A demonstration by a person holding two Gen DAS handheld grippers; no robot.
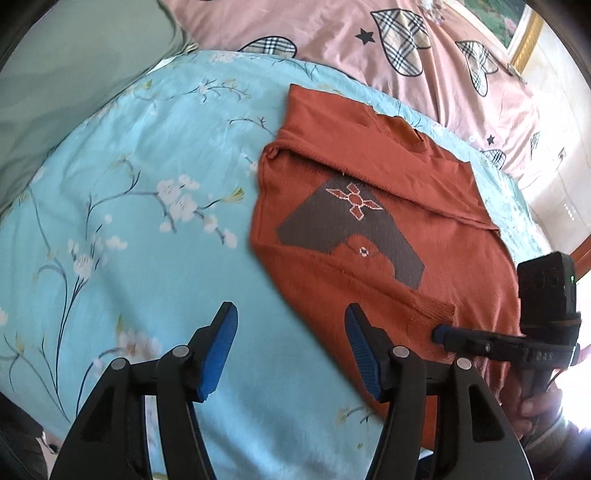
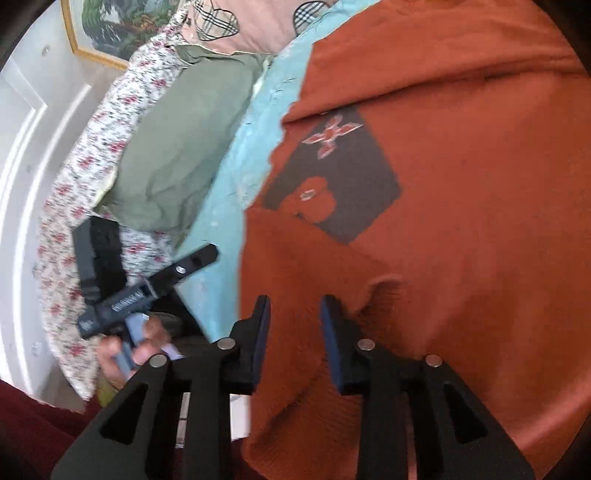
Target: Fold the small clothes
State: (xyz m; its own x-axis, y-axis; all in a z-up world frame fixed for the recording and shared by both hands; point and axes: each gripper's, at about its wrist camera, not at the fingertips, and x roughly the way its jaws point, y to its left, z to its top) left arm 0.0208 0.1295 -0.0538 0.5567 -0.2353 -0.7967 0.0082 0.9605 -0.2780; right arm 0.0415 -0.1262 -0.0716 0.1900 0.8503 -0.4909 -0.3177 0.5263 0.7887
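A rust-orange knit sweater (image 1: 369, 177) with a dark grey patch and flower motifs lies partly folded on the light blue floral bedspread (image 1: 140, 184). My left gripper (image 1: 291, 314) is open and empty, hovering above the bedspread at the sweater's left edge. My right gripper (image 2: 295, 306) is open, low over the sweater's (image 2: 461, 184) lower part, with a fold of cuff beside its right finger. The right gripper also shows in the left wrist view (image 1: 439, 334), lying on the sweater's hem. The left gripper shows in the right wrist view (image 2: 207, 254), off the sweater's edge.
A pink quilt (image 1: 332, 40) with plaid hearts lies beyond the bedspread. A green pillow (image 2: 184, 147) and a floral pillow (image 2: 92, 177) lie to the left. A framed picture (image 2: 107, 29) hangs on the wall.
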